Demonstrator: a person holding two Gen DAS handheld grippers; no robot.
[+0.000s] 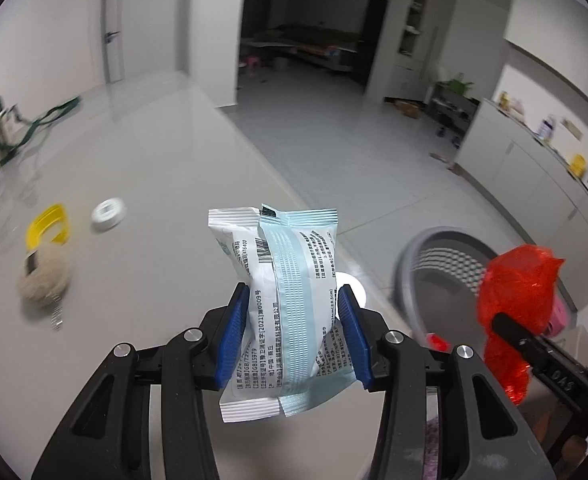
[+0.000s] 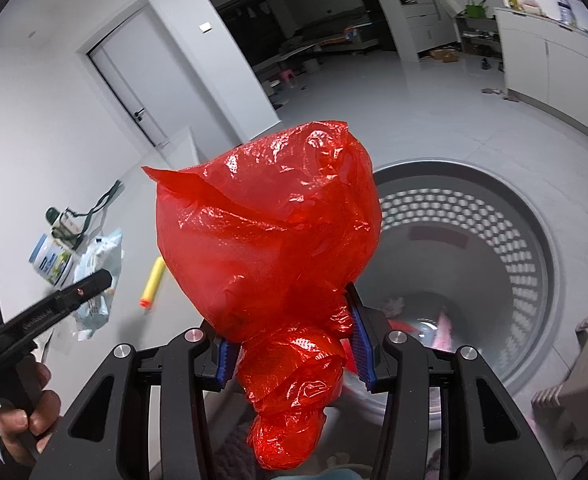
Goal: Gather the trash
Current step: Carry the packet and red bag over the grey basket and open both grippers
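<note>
My left gripper (image 1: 294, 312) is shut on a white and pale blue printed packet (image 1: 281, 304) and holds it upright above the grey table (image 1: 153, 160). My right gripper (image 2: 289, 332) is shut on a crumpled red plastic bag (image 2: 269, 224), held just left of and above the grey perforated trash basket (image 2: 494, 240). The basket holds some pink and red scraps at its bottom. In the left wrist view the red bag (image 1: 518, 296) and the basket (image 1: 438, 264) show at the right, beyond the table edge.
On the table lie a yellow ring-shaped piece (image 1: 49, 224), a white tape roll (image 1: 109, 214), a beige yarn ball (image 1: 43, 276), a yellow foam dart (image 2: 153, 278), a crumpled pale blue bag (image 2: 97, 276) and a tin (image 2: 51, 258). Cabinets line the right wall.
</note>
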